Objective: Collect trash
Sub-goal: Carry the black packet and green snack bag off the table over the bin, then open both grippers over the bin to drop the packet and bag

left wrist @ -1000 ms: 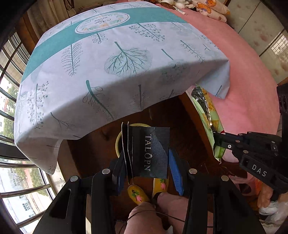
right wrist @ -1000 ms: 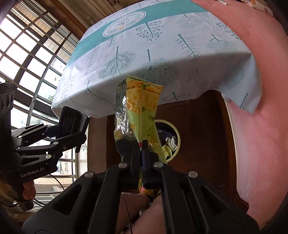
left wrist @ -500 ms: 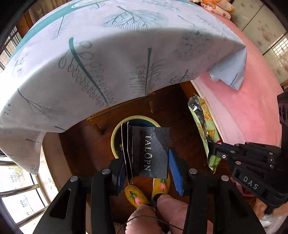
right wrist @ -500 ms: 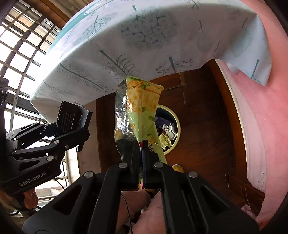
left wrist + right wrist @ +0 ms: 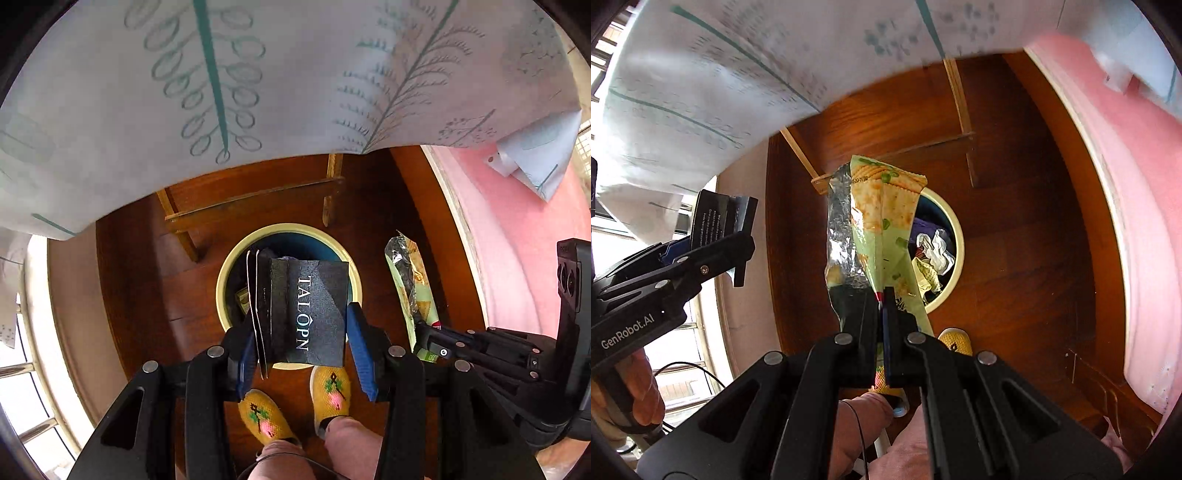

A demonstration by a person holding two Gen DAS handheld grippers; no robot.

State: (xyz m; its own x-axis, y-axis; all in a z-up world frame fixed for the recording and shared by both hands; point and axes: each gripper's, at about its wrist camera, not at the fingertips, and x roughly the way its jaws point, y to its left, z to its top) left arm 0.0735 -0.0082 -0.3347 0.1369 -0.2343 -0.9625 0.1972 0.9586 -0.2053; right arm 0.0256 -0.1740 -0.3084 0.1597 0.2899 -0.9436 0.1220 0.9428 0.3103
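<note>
Left wrist view: trash bin (image 5: 226, 280) now closer below.

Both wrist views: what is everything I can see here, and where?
Black TALOPN cardboard box: one, between left hand-held gripper's pads, above bin.
Green foil-lined cracker wrapper: one, pinched in right hand-held gripper.
Round cream-rimmed trash bin: one, on wooden floor, holding trash.
White leaf-print tablecloth: one, hanging overhead.
Pink bedcover: one, right side.
Yellow embroidered slippers: two, beside bin.
Left hand-held gripper: black, blue pads.
Right hand-held gripper: black, shut.
</note>
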